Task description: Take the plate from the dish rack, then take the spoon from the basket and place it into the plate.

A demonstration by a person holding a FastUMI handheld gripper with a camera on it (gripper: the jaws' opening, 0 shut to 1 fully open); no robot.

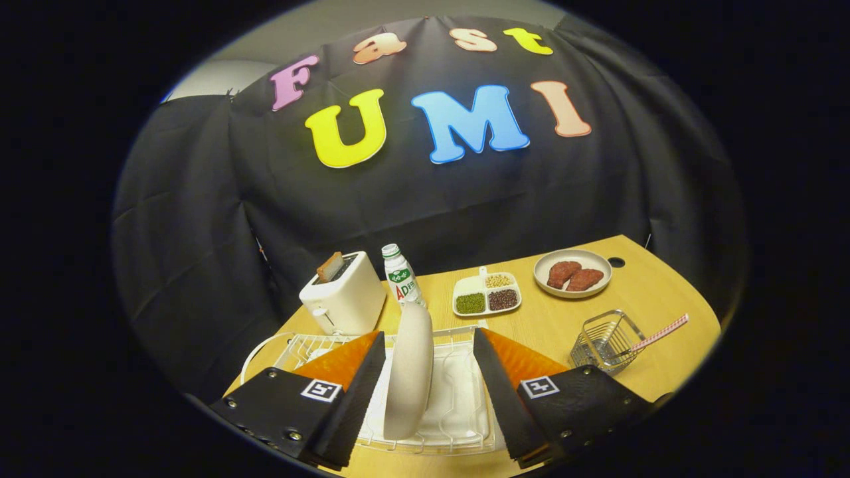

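Tongs (pixel 429 372): spread wide over the dish rack (pixel 458 425), one finger on each side of the upright plate (pixel 410 372), neither touching it. Wooden desk (pixel 657 292) against black cloth: toaster (pixel 344 293), bottle (pixel 402 277) with a label too small to read, divided dish (pixel 487 293), plate of meat (pixel 572 273). Wire basket (pixel 605 341), right of the rack, holds the spoon (pixel 659 333).

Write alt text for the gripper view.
The open gripper straddles a white plate standing on edge in a white dish rack, fingers either side, not touching. Beyond on the wooden table: a toaster, a bottle, a divided dish of beans, a plate of meat, and a wire basket holding a pink-handled spoon.
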